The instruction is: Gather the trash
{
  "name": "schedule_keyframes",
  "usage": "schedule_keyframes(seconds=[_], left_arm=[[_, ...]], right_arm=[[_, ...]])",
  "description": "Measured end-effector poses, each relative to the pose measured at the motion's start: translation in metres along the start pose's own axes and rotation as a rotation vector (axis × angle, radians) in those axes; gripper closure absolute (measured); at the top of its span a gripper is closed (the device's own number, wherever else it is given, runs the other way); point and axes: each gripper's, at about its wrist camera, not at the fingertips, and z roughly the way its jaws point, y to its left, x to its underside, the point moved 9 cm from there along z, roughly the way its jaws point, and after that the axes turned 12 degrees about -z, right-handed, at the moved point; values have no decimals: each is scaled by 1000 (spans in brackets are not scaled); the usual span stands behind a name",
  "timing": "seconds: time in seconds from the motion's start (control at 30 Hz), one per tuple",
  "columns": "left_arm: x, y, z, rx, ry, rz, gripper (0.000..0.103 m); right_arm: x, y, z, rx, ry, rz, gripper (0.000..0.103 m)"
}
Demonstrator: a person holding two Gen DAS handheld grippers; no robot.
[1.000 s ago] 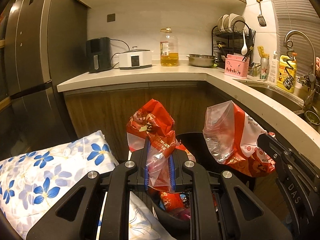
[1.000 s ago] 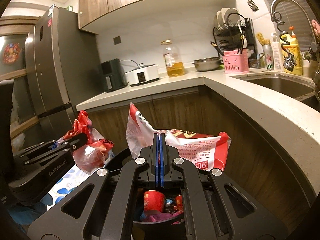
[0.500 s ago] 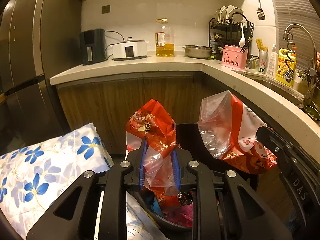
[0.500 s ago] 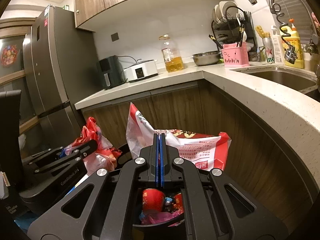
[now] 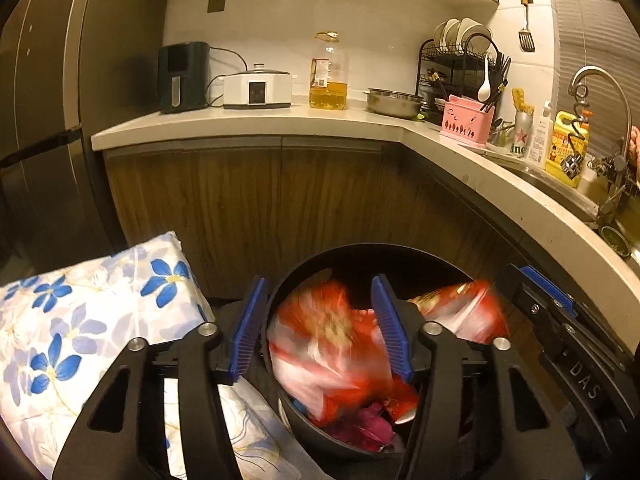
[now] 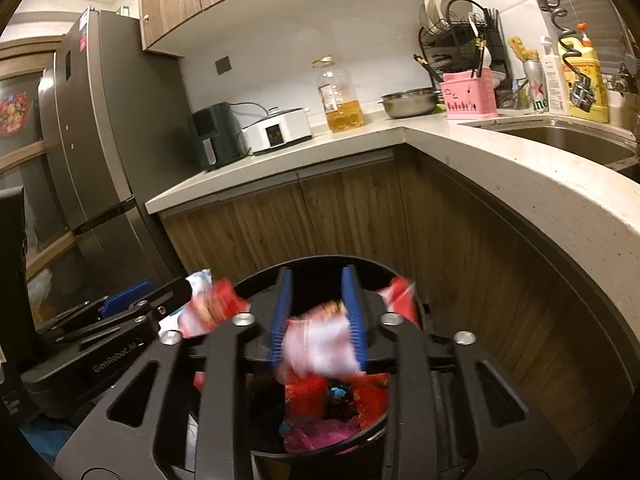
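Observation:
A round black trash bin (image 5: 360, 256) stands on the floor below both grippers; it also shows in the right wrist view (image 6: 320, 262). My left gripper (image 5: 320, 328) is open above it, and a red-and-clear plastic bag (image 5: 320, 344) falls blurred between its blue pads into the bin. My right gripper (image 6: 318, 320) is open too, with a second red-and-white bag (image 6: 320, 340) dropping blurred between its pads. More red and pink trash (image 6: 320, 412) lies inside the bin.
A blue-flowered white pillow (image 5: 72, 320) lies left of the bin. Wooden cabinets (image 5: 280, 204) under a pale L-shaped counter (image 5: 260, 124) stand behind it. A grey fridge (image 6: 92, 140) is at left, a sink (image 6: 560, 144) at right.
Both grippers were shut on the plastic bags held above the bin. Both have opened and the bags are falling into the bin.

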Motion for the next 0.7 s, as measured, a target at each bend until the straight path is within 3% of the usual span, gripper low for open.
schedule_keyframes(seconds=[0.23, 0.4, 0.5, 0.7], left_arm=[[-2, 12, -13, -26, -36, -10, 21], [-1, 27, -34, -99, -87, 22, 13], [3, 41, -51, -140, -101, 21, 8], [16, 62, -82, -191, -111, 23, 6]], right_arm=[[4, -1, -11, 38, 13, -11, 38], [10, 10, -21, 65, 38, -53, 15], [15, 21, -28, 68, 61, -77, 7], [23, 45, -48, 79, 89, -146, 5]])
